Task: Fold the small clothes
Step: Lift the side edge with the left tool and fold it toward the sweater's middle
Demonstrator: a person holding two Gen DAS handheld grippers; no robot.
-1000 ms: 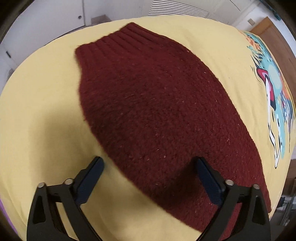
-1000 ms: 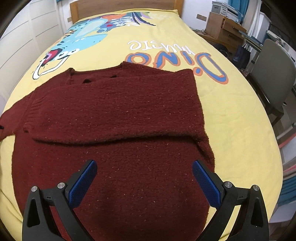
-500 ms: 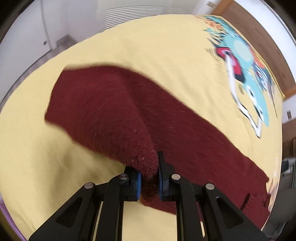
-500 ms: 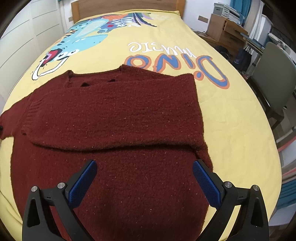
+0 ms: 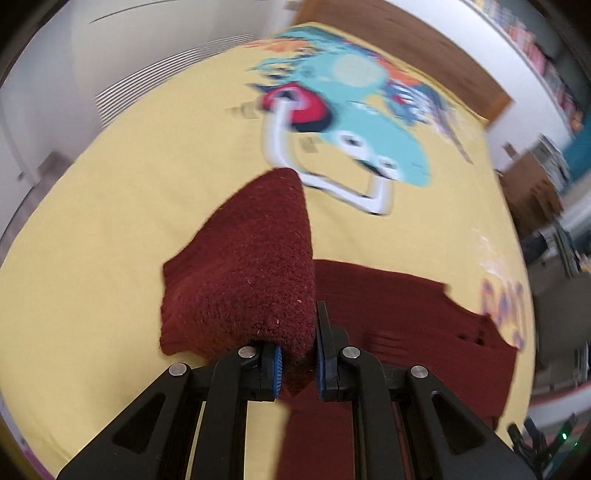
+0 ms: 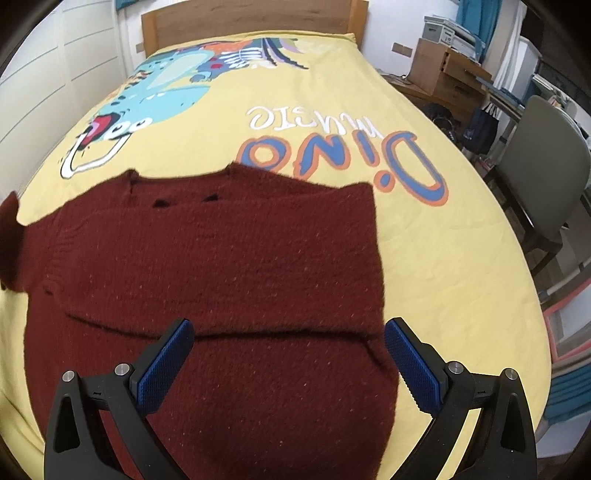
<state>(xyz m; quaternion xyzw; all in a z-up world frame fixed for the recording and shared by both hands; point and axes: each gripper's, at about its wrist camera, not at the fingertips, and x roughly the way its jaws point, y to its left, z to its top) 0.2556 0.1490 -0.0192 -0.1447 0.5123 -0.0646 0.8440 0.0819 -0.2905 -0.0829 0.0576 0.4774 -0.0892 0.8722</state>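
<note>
- While the left gripper [image 5: 297, 363] pinches a lifted sleeve [image 5: 255, 273] of the dark red knitted sweater [image 6: 221, 280], that fold looks unfinished.
- Right gripper [image 6: 288, 363] hovers, jaws wide apart, empty.
- Beyond, one sleeve already crosses the body on the yellow dinosaur-print bedspread [image 6: 424, 251].

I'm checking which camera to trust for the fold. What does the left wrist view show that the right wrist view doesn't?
Only the left wrist view shows the left gripper shut on the sweater sleeve, lifted off the bedspread. Only the right wrist view shows the open right gripper over the sweater body, one sleeve folded across it, plus the grey chair and wooden headboard. Both show the maroon sweater and the yellow dinosaur bedspread.
</note>
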